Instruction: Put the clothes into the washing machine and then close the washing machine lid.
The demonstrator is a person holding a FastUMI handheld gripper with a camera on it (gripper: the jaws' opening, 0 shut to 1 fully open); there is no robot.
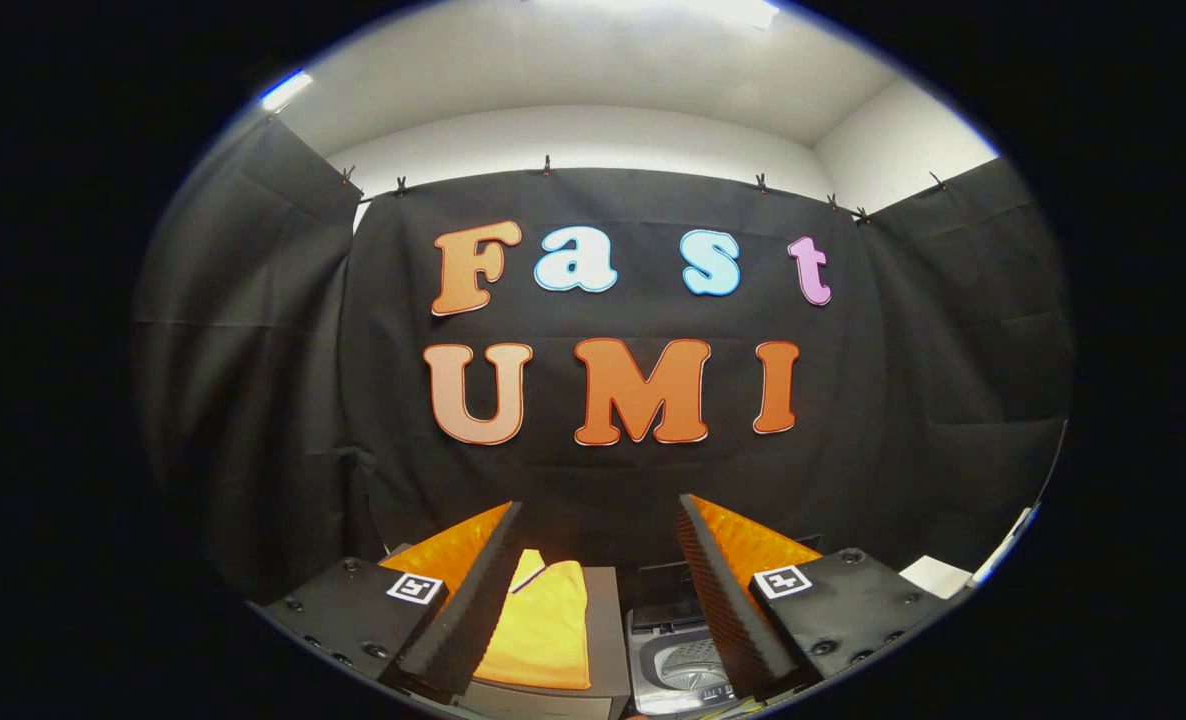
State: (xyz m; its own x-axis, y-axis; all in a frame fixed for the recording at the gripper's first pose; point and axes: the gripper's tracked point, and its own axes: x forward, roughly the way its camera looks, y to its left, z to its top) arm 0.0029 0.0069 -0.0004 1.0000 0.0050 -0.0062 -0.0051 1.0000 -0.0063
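A folded yellow garment [543,625] lies on a grey surface [605,620], just ahead of my left finger and partly behind it. To its right stands a small grey washing machine [678,660] with its lid up [665,585], so the drum opening shows between my fingers, close to the right one. My gripper [598,520] is held high above both, open, with nothing between its orange-backed, black-ribbed fingers [478,590].
Black cloth walls close the booth behind and on both sides. A white object [938,575] sits at the far right beyond my right finger. The white ceiling with lights is above.
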